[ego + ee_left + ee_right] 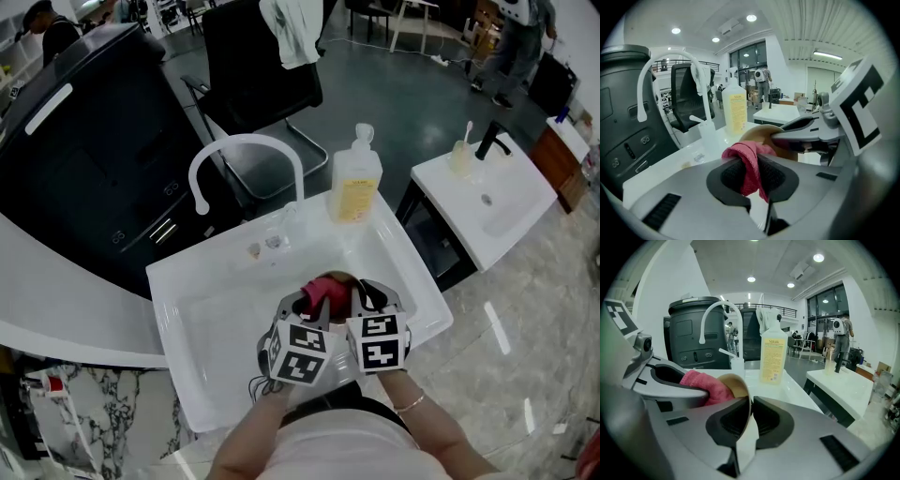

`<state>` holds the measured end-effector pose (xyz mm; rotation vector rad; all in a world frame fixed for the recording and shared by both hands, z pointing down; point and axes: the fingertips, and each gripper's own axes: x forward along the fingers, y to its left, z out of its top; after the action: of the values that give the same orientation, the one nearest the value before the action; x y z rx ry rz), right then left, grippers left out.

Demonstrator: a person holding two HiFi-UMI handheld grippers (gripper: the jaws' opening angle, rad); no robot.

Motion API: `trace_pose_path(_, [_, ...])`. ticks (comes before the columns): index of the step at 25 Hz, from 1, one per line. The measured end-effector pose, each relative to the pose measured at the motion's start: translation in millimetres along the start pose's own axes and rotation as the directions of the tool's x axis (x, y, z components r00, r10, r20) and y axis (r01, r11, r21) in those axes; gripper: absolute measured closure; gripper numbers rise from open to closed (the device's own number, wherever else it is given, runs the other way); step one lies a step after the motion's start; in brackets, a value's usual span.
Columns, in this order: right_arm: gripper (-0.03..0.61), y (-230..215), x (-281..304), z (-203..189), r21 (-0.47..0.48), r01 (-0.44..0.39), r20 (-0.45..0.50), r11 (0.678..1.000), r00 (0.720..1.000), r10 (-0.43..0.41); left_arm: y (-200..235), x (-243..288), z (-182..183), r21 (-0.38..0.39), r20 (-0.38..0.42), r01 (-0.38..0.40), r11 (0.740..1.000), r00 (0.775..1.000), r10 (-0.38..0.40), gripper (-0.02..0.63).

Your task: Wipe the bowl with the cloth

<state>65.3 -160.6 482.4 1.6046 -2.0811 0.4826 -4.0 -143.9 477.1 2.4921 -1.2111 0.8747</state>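
A: So, what is going on here?

B: A person stands over a white sink (187, 272) with a gripper in each hand. The right gripper (751, 420) has its jaws closed tight on the thin rim of a light brown bowl (734, 385).

A: And the other one?

B: The left gripper (750, 176) has its jaws pinched shut on a red cloth (746, 157). The cloth bunches out past the tips.

A: Where is the bowl?

B: It is up in the air over the sink, near the front edge. It does not sit on anything. It is tipped on its side, and its open side faces the cloth.

A: Do the cloth and the bowl touch?

B: In the right gripper view the cloth sits right up against the inside of the bowl. I think they touch, but I can't be fully sure.

A: Which step is this, then?

B: I'd say it is the wiping itself. Both things are held and brought together.

A: What does the next move need?

B: I guess the cloth has to rub round the inside with a soft push. The right gripper has to hold firm, since it only pinches the rim and the bowl could slip. A small turn of the bowl would let the cloth reach new spots.

A: Is anything in the way?

B: No. The tap (239, 150) and the soap bottle (354, 183) stand at the back of the sink, well apart from the grippers.
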Motion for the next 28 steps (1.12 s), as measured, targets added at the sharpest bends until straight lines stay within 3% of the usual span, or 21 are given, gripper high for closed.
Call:
trace_pose_path(10, [0.552,0.1,7.3,-7.4,0.027,-0.026,-0.021,0.999,0.999,0.026,37.8,-38.0,-11.1,-0.153,0.021,-0.078,0.985,0.996,0.082,0.552])
trace_pose_path(15, [0.558,10.7,11.6,-4.1,0.051,-0.068,-0.017,0.996,0.997,0.069,8.2,-44.0,18.8,-0.189,0.143,0.079,0.979,0.988,-0.052,0.552])
trace_pose_path(20, [0.558,16.8,10.6,4.8,0.085,-0.1,0.004,0.991,0.995,0.1,-16.7,-16.4,11.1,-0.176,0.107,0.152,0.973,0.985,-0.134,0.552])
trace_pose_path(24, [0.554,14.6,9.3,6.5,0.111,-0.111,0.009,0.988,0.994,0.111,-37.2,-8.5,4.1,-0.215,0.116,0.286,0.934,0.957,-0.267,0.552])
trace_pose_path(28, [0.551,8.5,10.7,6.1,0.132,-0.105,0.007,0.986,0.994,0.105,-50.9,-3.5,-4.3,-0.176,0.075,0.347,0.921,0.938,-0.339,0.554])
